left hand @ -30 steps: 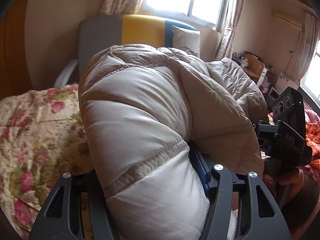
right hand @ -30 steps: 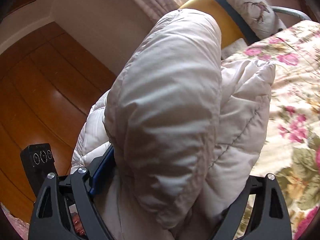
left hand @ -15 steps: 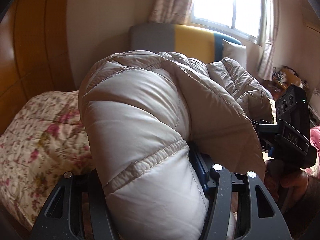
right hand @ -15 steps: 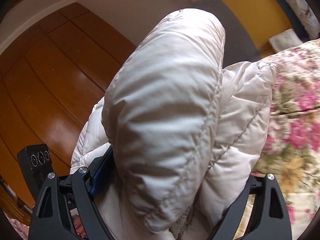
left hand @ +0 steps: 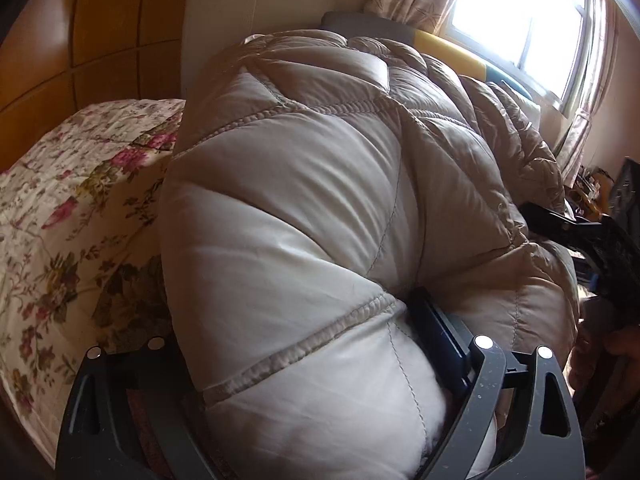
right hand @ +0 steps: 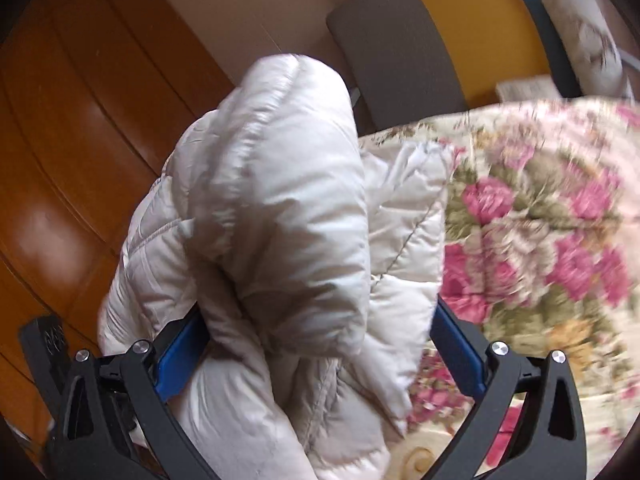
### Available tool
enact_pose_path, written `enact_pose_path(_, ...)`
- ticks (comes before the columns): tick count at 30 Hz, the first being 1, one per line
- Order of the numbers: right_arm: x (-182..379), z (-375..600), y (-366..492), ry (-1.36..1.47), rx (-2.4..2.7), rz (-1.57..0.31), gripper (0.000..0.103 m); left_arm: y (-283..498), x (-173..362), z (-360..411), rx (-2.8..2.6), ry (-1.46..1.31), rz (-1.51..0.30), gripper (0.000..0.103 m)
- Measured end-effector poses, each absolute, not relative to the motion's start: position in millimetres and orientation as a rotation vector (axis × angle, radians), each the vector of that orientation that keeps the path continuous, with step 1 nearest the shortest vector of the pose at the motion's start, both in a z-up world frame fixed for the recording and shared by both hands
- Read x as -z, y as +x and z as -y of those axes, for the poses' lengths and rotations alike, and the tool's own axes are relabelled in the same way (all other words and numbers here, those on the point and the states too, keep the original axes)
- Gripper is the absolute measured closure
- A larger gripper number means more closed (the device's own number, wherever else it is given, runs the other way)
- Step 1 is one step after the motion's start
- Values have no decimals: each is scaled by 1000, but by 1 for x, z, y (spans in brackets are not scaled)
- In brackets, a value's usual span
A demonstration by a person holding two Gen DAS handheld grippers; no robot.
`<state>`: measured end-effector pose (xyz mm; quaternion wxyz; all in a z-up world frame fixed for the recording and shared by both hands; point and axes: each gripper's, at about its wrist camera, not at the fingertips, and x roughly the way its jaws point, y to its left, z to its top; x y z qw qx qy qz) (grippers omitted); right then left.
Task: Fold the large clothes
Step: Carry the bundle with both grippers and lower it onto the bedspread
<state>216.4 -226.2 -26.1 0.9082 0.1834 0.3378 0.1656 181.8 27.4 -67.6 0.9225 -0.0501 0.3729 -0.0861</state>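
A puffy beige quilted down jacket point(left hand: 320, 208) fills the left wrist view, bunched up above the floral bed. My left gripper point(left hand: 304, 344) is shut on a thick fold of it; the fabric bulges over the jaws and hides the left pad. In the right wrist view the same jacket point(right hand: 280, 220) stands in a tall fold. My right gripper point(right hand: 316, 332) is shut on the jacket, blue pads pressing both sides. The right gripper point(left hand: 592, 240) also shows at the right edge of the left wrist view.
A floral quilt point(left hand: 68, 216) covers the bed point(right hand: 540, 240) under the jacket. A grey and yellow headboard point(right hand: 440, 40) stands behind, with a pillow point(right hand: 588, 28). Wooden wall panels point(right hand: 80, 140) are on the left. A bright window point(left hand: 520, 12) is at the back.
Both grippers have swung left with the jacket still held; more wooden wall and less window show. The right wrist view is now blurred by motion and sits lower over the quilt.
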Motion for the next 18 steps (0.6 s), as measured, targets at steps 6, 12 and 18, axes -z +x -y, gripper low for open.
enact_pose_path(6, -64, 183, 182, 202, -249, -456, 2, 176, 62, -22, 159, -110, -767, 12)
enact_pose_path(12, -72, 94, 266, -44, -373, -626, 7, 178, 55, -19, 152, -112, -792, 12)
enact_pose_path(18, -15, 91, 311, 36, -247, -763, 16, 168, 39, -25, 136, -118, -750, 4)
